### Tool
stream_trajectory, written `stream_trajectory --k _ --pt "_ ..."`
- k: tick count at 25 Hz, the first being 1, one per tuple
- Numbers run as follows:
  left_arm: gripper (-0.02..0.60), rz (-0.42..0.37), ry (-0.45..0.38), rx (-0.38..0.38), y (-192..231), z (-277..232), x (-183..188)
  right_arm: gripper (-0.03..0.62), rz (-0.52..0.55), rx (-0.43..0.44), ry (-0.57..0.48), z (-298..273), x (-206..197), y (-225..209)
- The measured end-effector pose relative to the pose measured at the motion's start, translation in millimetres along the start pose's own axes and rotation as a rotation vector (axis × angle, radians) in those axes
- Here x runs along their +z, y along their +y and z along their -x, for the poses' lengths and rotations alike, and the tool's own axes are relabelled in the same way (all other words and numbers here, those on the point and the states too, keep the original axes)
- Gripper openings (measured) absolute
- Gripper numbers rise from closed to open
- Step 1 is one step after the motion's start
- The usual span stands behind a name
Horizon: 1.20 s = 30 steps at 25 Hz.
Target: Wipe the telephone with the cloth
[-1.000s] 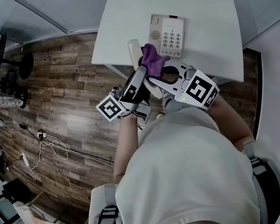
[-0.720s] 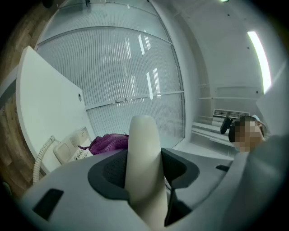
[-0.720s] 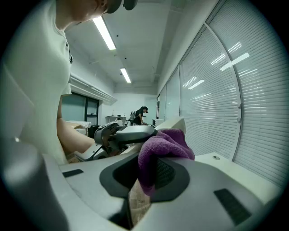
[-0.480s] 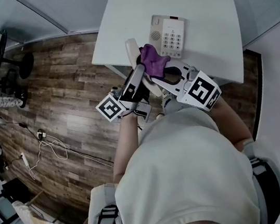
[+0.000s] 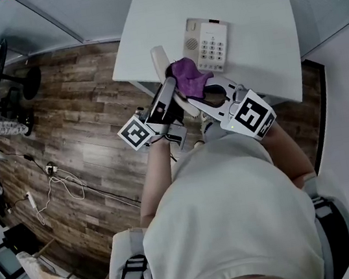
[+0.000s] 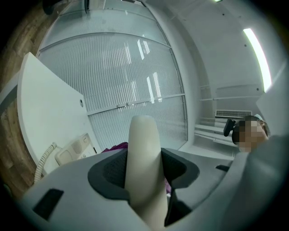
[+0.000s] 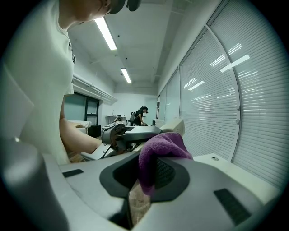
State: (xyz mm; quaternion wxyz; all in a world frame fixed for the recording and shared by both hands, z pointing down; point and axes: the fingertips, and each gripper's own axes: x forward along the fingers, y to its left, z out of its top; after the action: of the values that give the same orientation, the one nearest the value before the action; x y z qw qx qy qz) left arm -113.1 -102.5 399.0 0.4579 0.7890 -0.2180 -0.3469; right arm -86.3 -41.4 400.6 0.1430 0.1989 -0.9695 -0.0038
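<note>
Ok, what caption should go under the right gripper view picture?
The right gripper grips a purple cloth; just beyond, the left gripper holds the cream handset.

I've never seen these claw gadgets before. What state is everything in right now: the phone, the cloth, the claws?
handset: off the base, upright, clamped in the left claw.
base: lying on the table, no handset on it.
cloth: bunched, pinched in the right claw, against the handset.
left claw: shut on the handset.
right claw: shut on the cloth.
</note>
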Motion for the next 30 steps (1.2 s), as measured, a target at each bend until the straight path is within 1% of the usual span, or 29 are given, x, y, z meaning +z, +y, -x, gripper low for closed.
stream_trajectory --k 3,5,9,17,22,30 --pt "0.225 0.004 -0.009 0.001 0.1 -1.2 2.4 0.062 0.008 0.008 -0.001 1.4 0.7 1.1" --pt "0.224 -0.003 -0.013 0.006 0.3 -1.7 5.5 0.061 0.041 0.021 0.007 1.1 2.2 1.3" --pt "0.224 -0.013 -0.045 0.048 10.0 1.3 15.9 0.061 0.003 0.053 -0.002 -1.6 4.8 8.5" --pt "0.224 -0.03 -0.09 0.078 14.3 7.9 29.2 0.061 0.008 0.096 0.008 -2.5 4.6 18.8" --pt "0.224 -0.038 -0.106 0.081 15.2 9.6 35.8 0.062 -0.011 0.1 0.016 -0.7 -1.0 20.7" --pt "0.224 -0.022 -0.126 0.075 14.8 9.8 40.7 0.062 -0.047 0.091 0.032 3.1 -11.7 20.4"
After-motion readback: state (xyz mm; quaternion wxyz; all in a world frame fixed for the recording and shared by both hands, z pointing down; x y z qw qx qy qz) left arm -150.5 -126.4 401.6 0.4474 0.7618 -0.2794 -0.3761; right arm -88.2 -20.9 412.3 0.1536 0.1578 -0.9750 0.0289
